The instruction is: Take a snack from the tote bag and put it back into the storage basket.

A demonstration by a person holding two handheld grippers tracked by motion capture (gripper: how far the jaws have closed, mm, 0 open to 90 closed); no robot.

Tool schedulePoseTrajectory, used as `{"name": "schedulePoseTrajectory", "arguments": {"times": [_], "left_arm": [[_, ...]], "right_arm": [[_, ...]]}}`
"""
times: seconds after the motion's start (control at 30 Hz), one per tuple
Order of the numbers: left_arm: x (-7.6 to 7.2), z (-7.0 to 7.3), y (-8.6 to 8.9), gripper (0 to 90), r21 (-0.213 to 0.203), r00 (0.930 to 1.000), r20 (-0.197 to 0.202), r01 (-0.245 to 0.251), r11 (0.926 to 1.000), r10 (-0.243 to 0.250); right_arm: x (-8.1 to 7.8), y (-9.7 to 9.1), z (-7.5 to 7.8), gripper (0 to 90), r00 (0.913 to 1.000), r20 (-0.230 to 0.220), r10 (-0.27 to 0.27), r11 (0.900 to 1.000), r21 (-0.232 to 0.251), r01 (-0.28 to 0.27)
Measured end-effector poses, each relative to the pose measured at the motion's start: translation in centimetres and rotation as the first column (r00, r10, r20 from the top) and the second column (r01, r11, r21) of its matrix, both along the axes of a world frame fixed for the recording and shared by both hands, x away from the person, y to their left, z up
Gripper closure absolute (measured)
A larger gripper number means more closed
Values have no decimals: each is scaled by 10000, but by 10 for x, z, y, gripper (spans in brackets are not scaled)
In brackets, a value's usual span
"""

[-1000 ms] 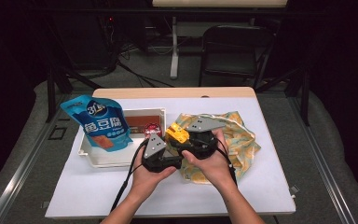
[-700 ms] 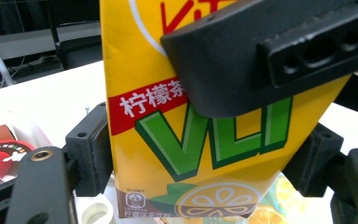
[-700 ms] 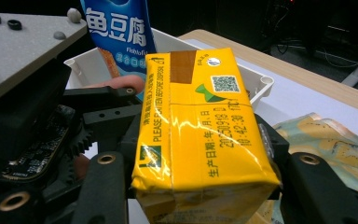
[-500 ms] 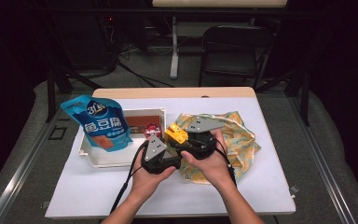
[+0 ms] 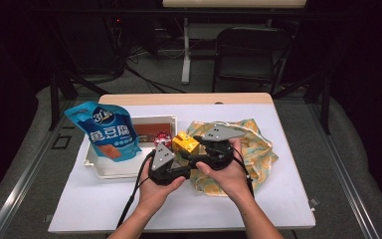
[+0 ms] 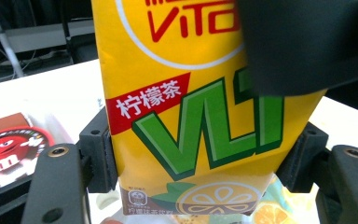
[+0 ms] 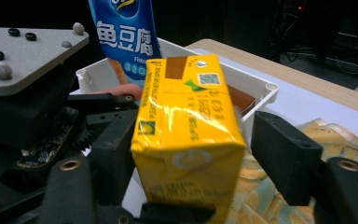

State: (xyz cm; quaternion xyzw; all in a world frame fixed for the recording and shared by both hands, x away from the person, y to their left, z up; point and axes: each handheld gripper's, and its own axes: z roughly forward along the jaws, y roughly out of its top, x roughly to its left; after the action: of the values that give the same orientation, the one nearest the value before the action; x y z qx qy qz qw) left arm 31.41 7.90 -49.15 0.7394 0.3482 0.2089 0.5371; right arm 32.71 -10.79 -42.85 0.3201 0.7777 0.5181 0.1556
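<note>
In the high view, mid-frame, both grippers meet at a yellow drink carton point(image 5: 185, 143) beside a white tray point(image 5: 110, 168). The left gripper view shows the left gripper point(image 6: 200, 161) clamping the carton (lemon-tea print visible). The right gripper view shows the right gripper point(image 7: 191, 163) with jaws just opened, right pad clear.

White tray point(image 5: 129, 167) and blue pouch point(image 5: 107, 132) block left; bare table point(image 5: 288, 194) open right
</note>
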Motion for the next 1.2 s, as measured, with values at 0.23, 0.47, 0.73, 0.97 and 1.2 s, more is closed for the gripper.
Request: {"name": "schedulePoseTrajectory", "arguments": {"times": [0.23, 0.47, 0.73, 0.97, 1.2], "left_arm": [[1, 0, 6, 297, -73, 9998, -40, -178, 9998, 178], [0, 0, 9, 297, -23, 9997, -5, -250, 9997, 250], [2, -2, 17, 296, -11, 9990, -97, -438, 9990, 438], [3, -4, 25, 296, -36, 9977, -127, -668, 9978, 668], [4, -4, 34, 296, -96, 9957, -131, -914, 9958, 913]], "right_arm": [[-2, -5, 3, 271, 10000, 90, -4, 9999, 173, 2], [-5, -7, 3, 264, 9999, 156, -13, 9995, 302, 8], [-7, -12, 8, 260, 9997, 247, -77, 9985, 550, 63], [-6, -22, 8, 262, 9992, 243, -315, 9978, 589, 300], [-6, -31, 2, 262, 9989, 135, -453, 9979, 473, 446]]}}
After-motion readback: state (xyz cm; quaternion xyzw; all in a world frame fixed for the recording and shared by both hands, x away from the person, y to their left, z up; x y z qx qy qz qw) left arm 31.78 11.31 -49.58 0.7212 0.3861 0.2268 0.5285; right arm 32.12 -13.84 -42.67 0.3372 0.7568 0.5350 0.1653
